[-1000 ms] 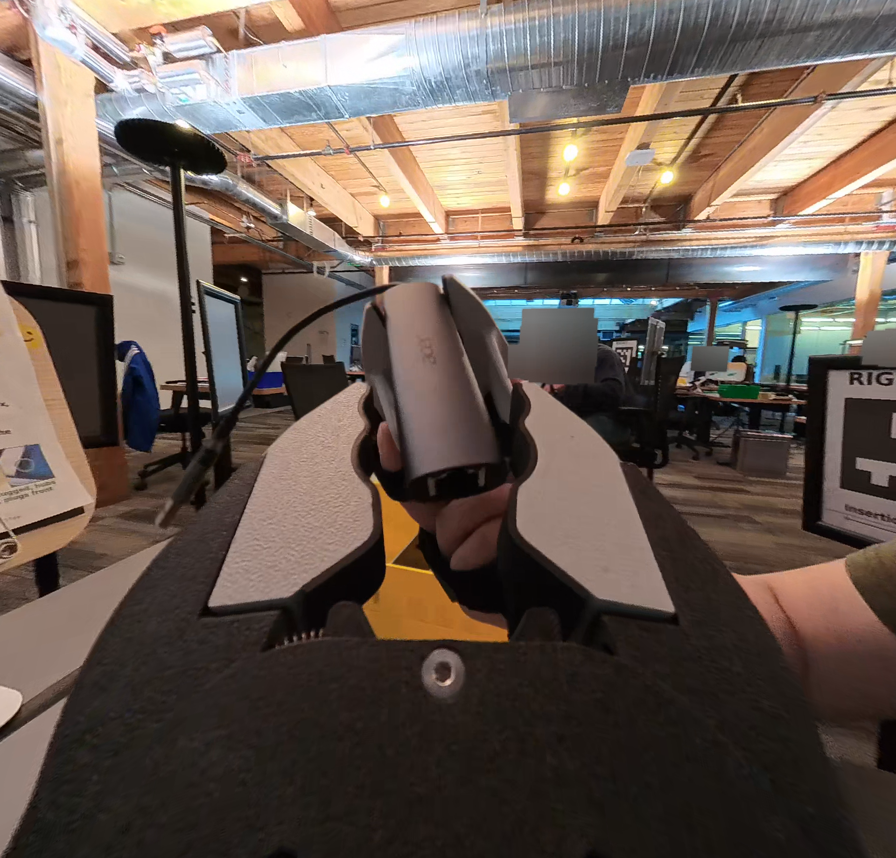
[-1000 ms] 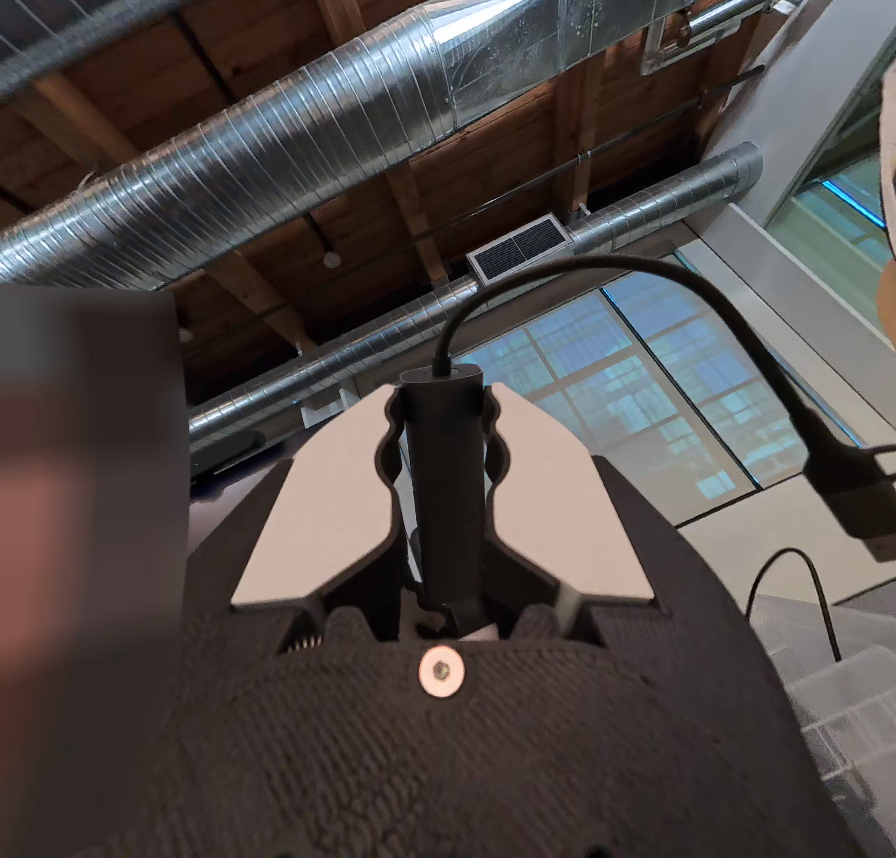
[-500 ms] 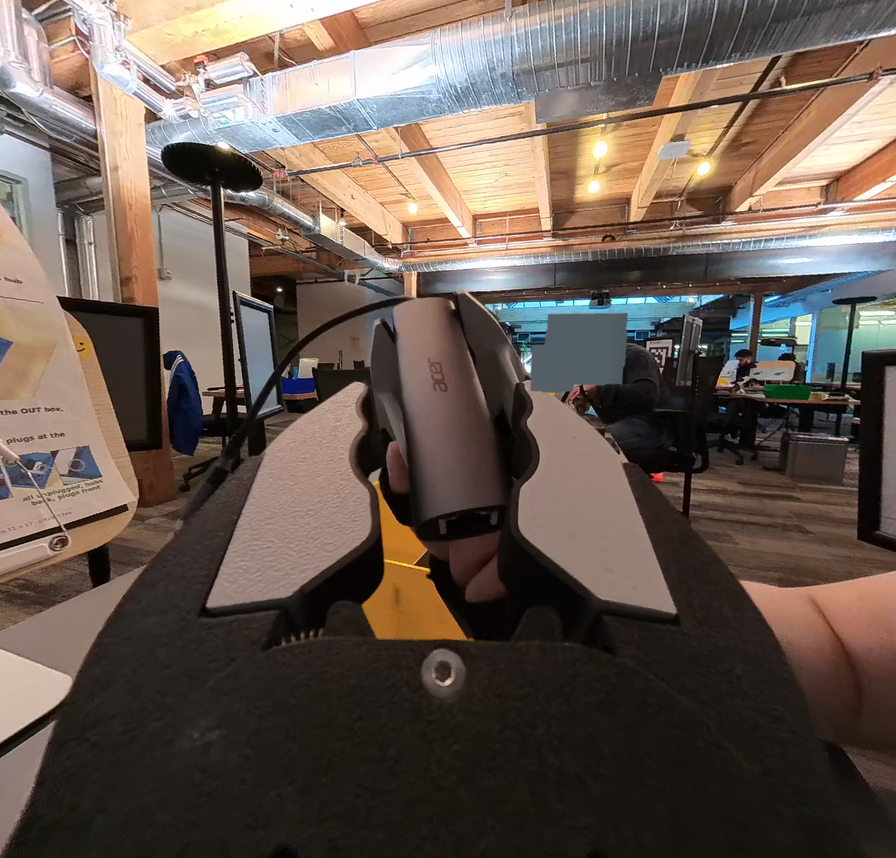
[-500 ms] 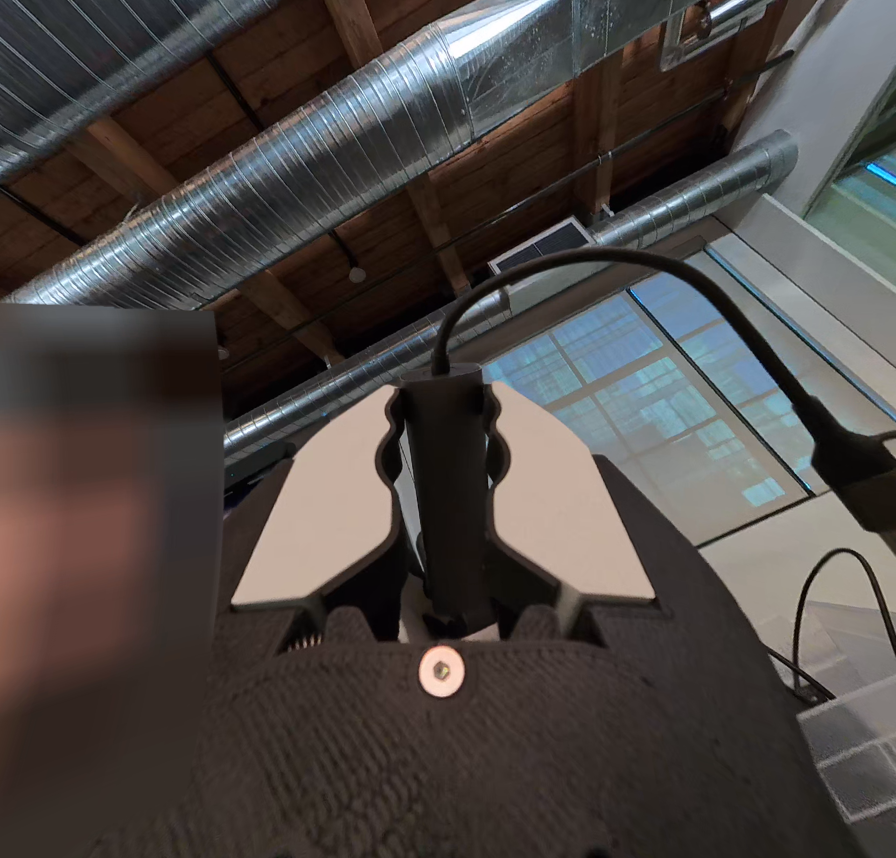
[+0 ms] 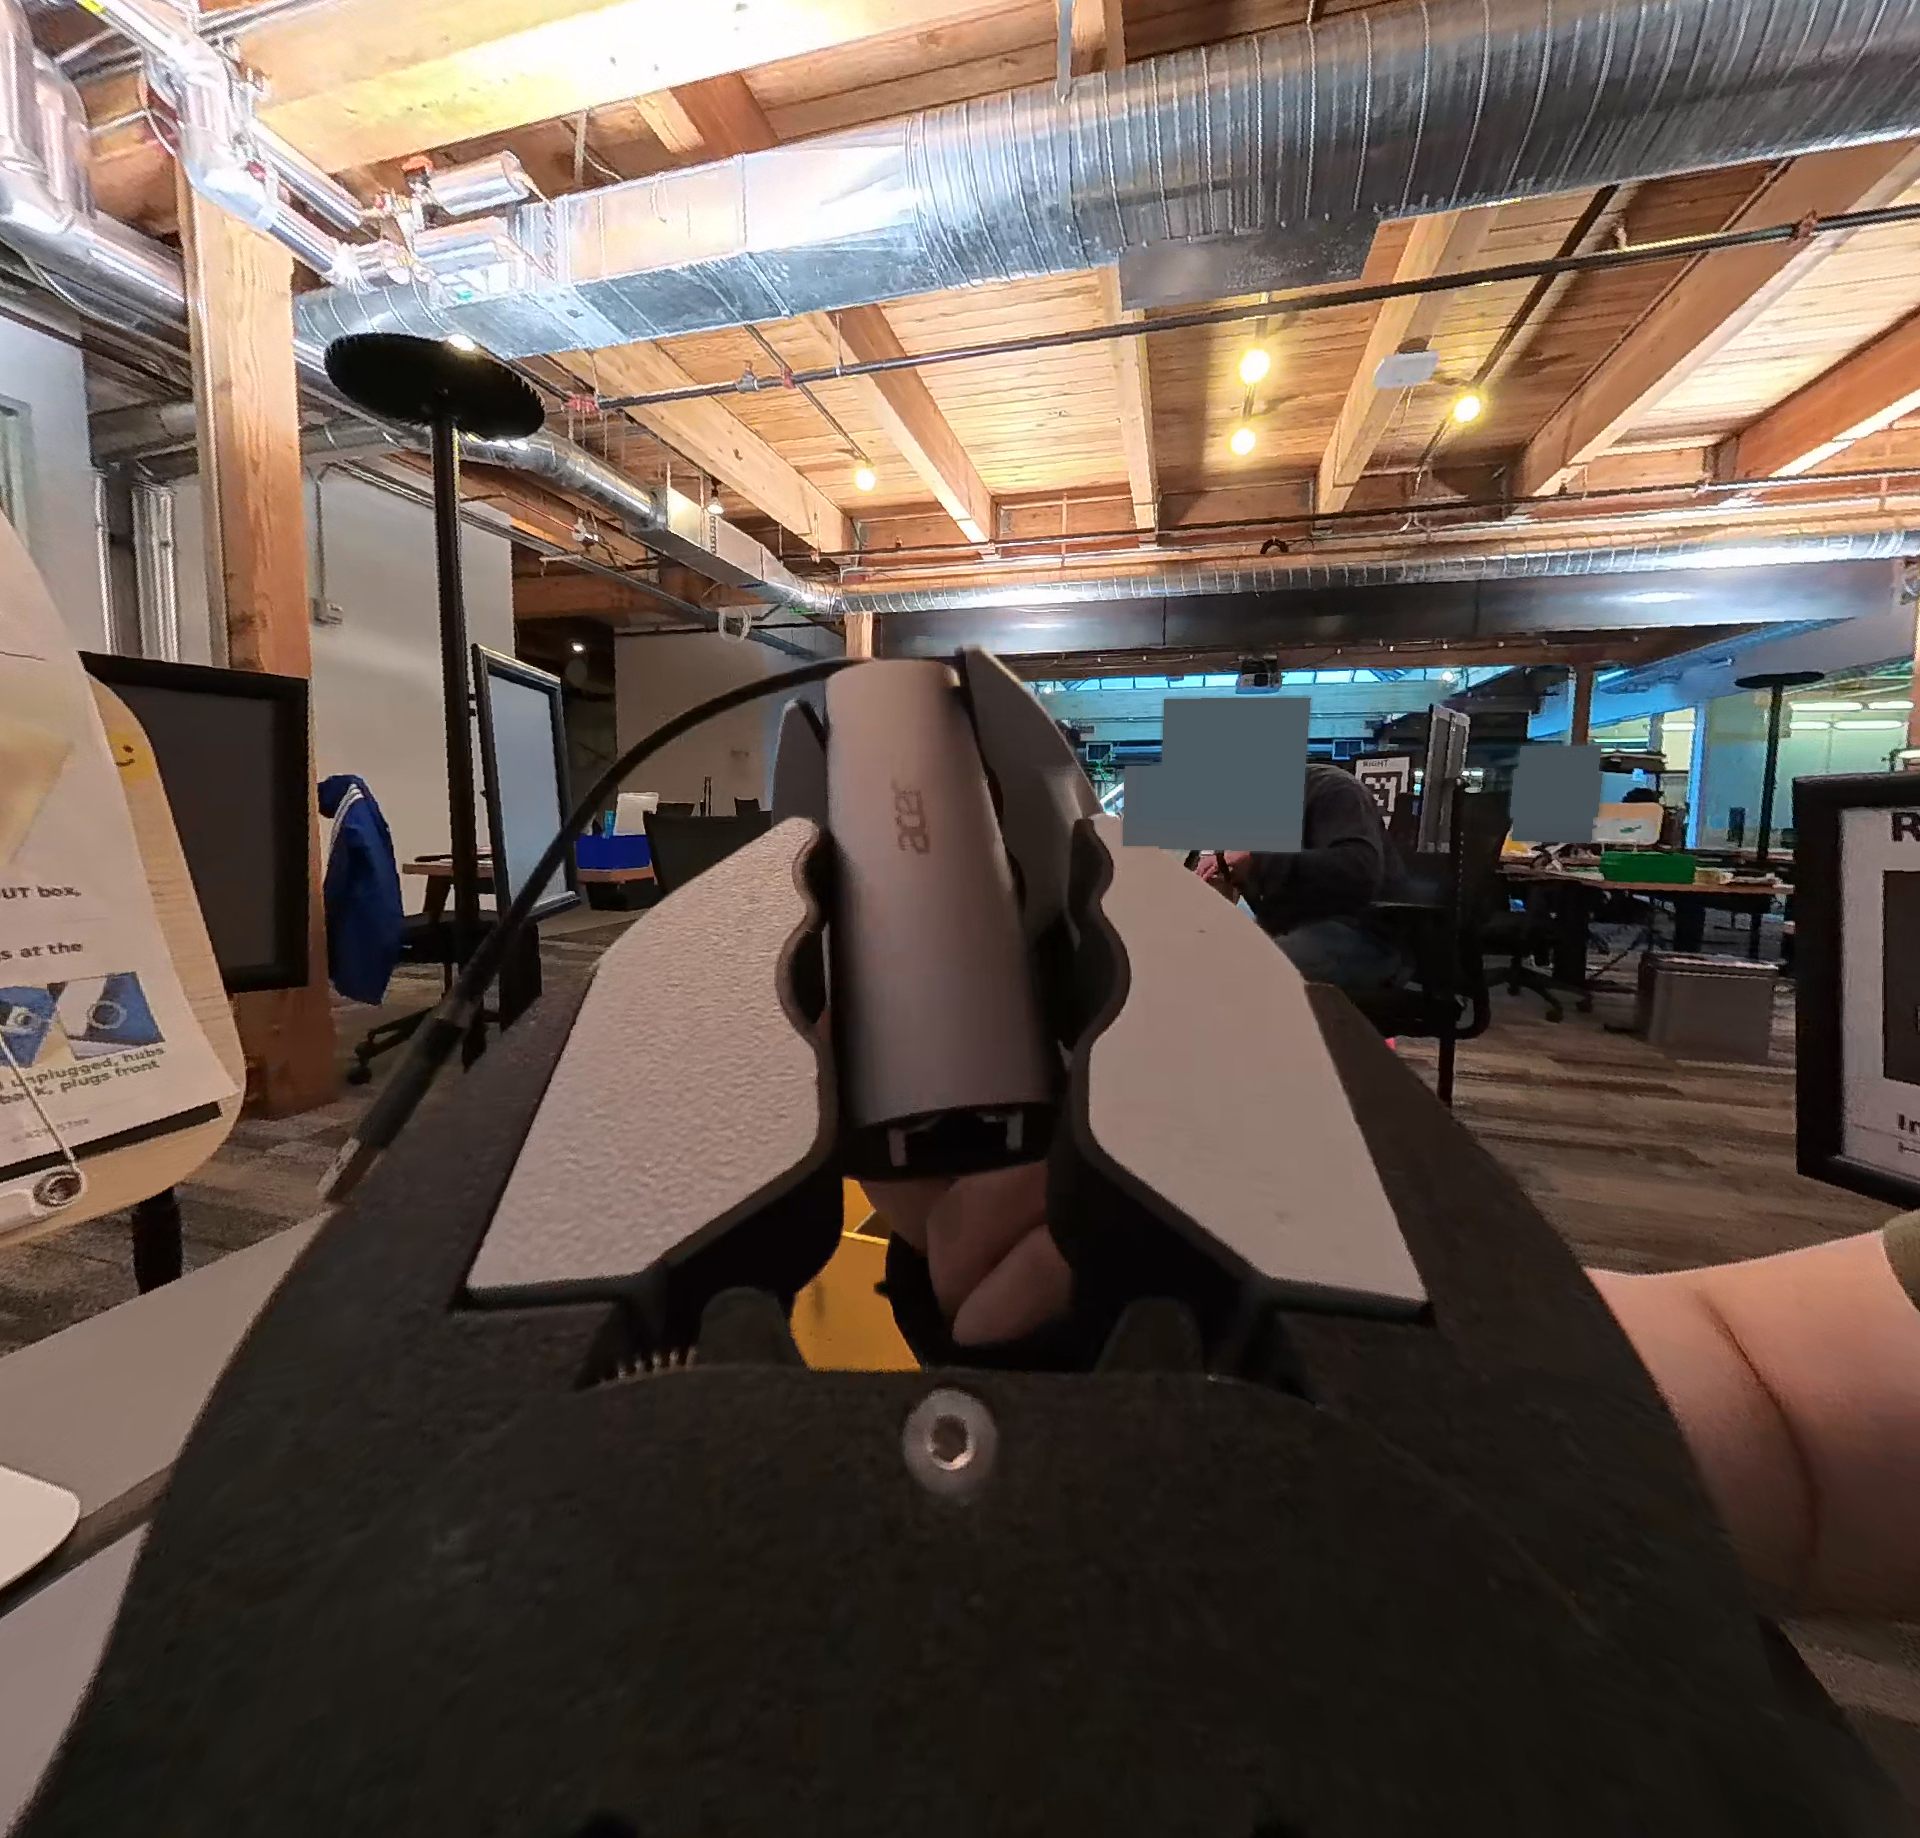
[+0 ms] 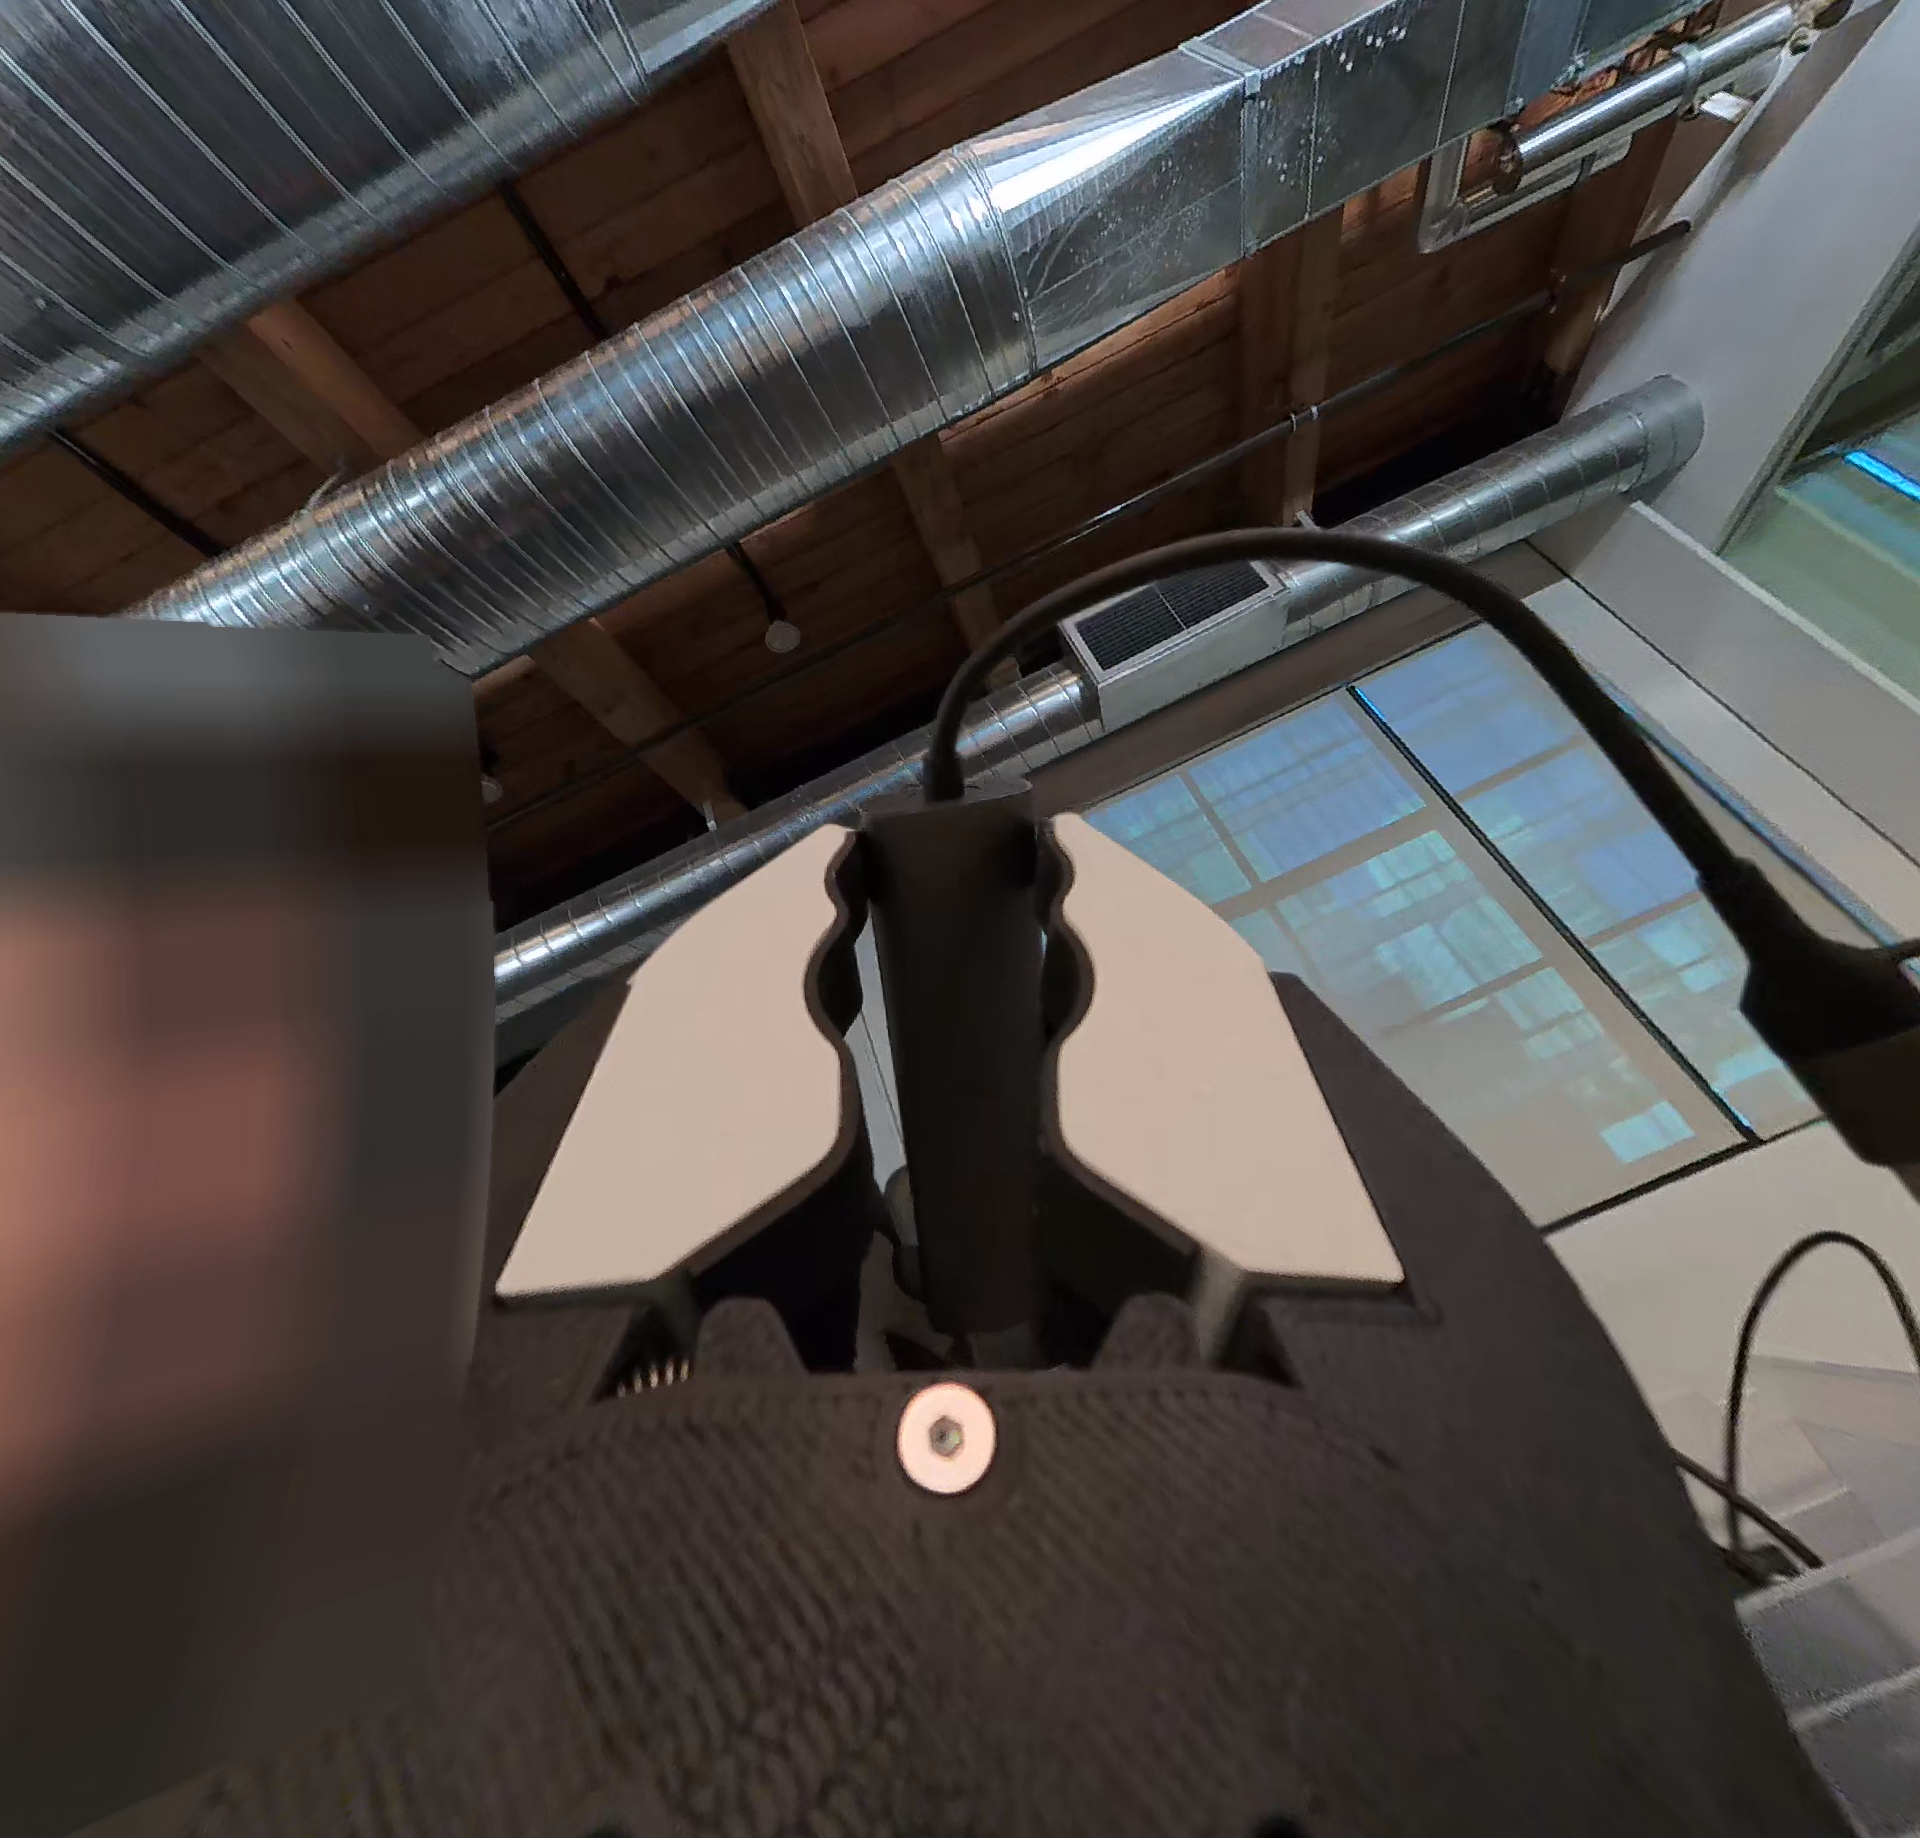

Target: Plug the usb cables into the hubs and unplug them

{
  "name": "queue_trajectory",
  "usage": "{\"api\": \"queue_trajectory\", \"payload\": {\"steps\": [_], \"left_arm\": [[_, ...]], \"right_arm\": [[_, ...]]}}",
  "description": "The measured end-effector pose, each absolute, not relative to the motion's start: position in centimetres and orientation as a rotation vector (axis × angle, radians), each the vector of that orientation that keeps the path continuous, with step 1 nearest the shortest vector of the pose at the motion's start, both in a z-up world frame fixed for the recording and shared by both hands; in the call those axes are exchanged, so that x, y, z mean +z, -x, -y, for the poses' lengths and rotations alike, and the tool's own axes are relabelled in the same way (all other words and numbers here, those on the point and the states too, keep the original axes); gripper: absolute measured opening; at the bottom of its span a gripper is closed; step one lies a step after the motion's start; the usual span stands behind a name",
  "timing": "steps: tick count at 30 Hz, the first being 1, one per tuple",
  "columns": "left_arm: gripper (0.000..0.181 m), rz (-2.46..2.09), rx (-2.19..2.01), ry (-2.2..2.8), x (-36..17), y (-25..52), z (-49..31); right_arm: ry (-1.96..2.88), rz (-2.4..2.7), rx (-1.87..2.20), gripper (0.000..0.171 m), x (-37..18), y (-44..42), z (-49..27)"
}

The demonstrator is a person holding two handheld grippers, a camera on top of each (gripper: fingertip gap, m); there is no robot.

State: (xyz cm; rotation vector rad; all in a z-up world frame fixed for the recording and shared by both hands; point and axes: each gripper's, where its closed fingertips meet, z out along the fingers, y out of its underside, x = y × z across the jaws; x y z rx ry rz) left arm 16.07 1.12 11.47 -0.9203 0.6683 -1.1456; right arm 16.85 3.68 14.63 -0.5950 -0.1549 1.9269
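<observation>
My left claw (image 5: 940,915) pinches the silver hub (image 5: 930,915) lengthwise, port end toward me, its black cable (image 5: 540,884) arcing off left over the bench (image 5: 73,1393) edge. My right claw (image 6: 951,957) clamps the black hub (image 6: 961,1040) upright — its cord (image 6: 1351,567) loops right, overhead open.

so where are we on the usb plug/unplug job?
Done: both hubs are picked up. In hand: the left hand-held gripper clamps a silver-grey oblong hub whose thin black cable dangles unplugged; the right hand-held gripper clamps a black oblong hub. Left: no plugging visible yet.
</observation>
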Motion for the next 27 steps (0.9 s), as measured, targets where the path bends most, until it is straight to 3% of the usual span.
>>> {"api": "queue_trajectory", "payload": {"steps": [10, 18, 23, 27], "left_arm": [[0.035, -0.626, -1.256, 0.993, 11.7, -15.4, -1.8], [0.035, -0.533, -1.535, 1.018, 13.0, -13.9, -2.8], [0.034, -0.526, -1.488, 1.11, 13.7, -12.0, -4.6], [0.034, -0.57, -1.46, 1.188, 13.7, -11.3, -5.3]], "right_arm": [[0.67, 0.24, 1.927, 0.033, 14.7, -16.1, -3.9], [0.937, 0.406, 1.615, 0.058, 14.6, -16.1, -6.2], [1.083, 0.499, 1.399, 0.047, 14.0, -16.6, -7.4], [1.27, 0.703, 1.297, 0.048, 12.6, -14.8, -6.5]]}}
